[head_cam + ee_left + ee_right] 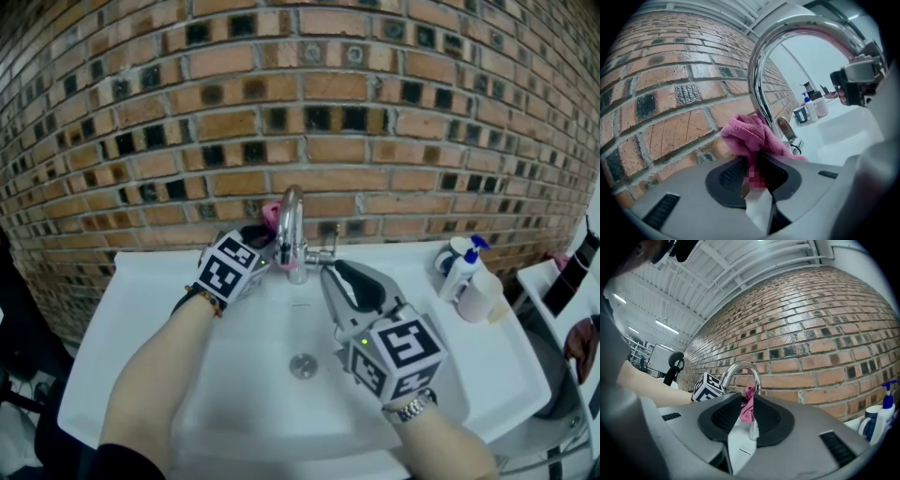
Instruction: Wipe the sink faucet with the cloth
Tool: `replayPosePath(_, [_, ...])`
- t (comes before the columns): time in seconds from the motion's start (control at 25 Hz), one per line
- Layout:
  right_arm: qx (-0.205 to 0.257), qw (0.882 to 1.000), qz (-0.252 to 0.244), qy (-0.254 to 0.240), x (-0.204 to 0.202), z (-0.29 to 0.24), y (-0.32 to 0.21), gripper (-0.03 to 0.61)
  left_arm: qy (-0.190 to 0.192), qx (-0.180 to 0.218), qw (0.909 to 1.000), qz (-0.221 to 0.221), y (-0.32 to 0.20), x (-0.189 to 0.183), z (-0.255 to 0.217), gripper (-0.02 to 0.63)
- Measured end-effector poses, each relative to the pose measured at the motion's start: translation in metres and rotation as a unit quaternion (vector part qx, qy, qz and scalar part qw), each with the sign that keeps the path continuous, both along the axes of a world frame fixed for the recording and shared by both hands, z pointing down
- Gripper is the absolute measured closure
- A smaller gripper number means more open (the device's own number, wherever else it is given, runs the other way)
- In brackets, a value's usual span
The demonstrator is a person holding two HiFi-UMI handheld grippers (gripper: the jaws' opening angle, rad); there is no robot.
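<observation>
Your left gripper [263, 236] is clamped firmly on the pink cloth [747, 136], and the cloth is bunched against the left, wall-facing side of the faucet [292, 221], low on its stem at the middle of the sink's [141, 281] back edge. That looks like the wipe in progress, so keep that grip steady. Wrap the loose folds round the stem instead of dabbing with one corner. Then follow the tube up and over its arch, because a curved pipe only comes clean if the cloth hugs it. Press lightly, since the chrome is slick and the wad can skid off toward the bricks. The cloth is soft, fuzzy terry that gives under the pads. The faucet is a hard, mirror-bright gooseneck, round in section, with a small lever low on its right side.

Moving right, your right gripper [330, 274] hovers over the basin just in front of the spout's outlet. Its dark ribbed pads are a narrow gap apart and they grip nothing. Keep it clear of the spout so the cloth has room to come around.

The basin is smooth glossy white with a metal drain [303, 366] at its centre. By the back right corner stand a blue-capped bottle [466, 265] and a pale plastic one [484, 296].
</observation>
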State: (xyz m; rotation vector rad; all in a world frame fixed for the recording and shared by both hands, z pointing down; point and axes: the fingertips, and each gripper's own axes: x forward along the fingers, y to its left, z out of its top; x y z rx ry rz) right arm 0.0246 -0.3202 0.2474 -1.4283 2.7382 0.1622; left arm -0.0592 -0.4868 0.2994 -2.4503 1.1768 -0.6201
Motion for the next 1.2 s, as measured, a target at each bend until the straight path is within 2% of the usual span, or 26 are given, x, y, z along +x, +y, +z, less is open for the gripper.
replayPosePath(0.2, [-0.001,1.000,0.000,0.001,0.000,0.001,0.000,0.488,-0.002,-0.008,0.9999,-0.008,0.001,-0.005,0.009,0.531])
replayPosePath(0.44, [-0.002,1.000,-0.002,0.001,-0.002,0.001,0.001,0.488,-0.029,-0.033,0.9989,-0.016,0.002,-0.009,0.038,0.531])
replayPosePath(1.04, [-0.004,1.000,-0.005,-0.003,-0.002,0.001,0.001,0.488,-0.038,-0.070,0.9963,-0.031,0.005,-0.010,0.069,0.532])
replayPosePath(1.2, [-0.004,1.000,-0.005,-0.004,-0.002,0.000,0.001,0.488,-0.044,-0.075,0.9959,-0.023,0.011,-0.006,0.073,0.532])
